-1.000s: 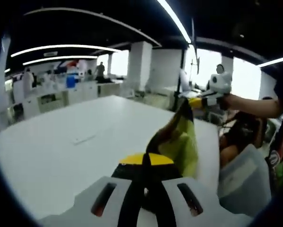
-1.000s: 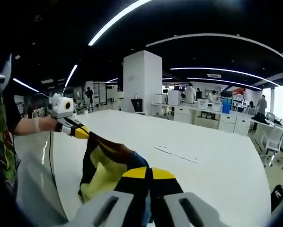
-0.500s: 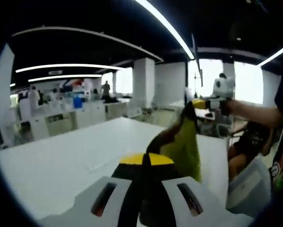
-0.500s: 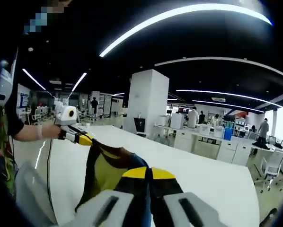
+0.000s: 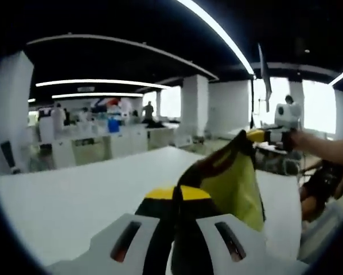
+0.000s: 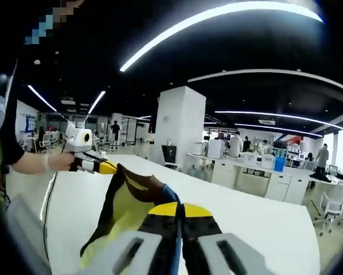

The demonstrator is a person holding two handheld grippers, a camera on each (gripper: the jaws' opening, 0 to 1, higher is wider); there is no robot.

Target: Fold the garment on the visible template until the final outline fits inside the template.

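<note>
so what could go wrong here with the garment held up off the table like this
1. The garment hangs in the air between the left tool and the right tool; if either grip slips, it could drop in a heap.
2. No template shows on the white table, so it may land off target.

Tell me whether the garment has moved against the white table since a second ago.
Yes. In the right gripper view the garment, pinched between both grippers, has risen: its lower edge earlier drooped to the white table and now hangs clear of it.
</note>
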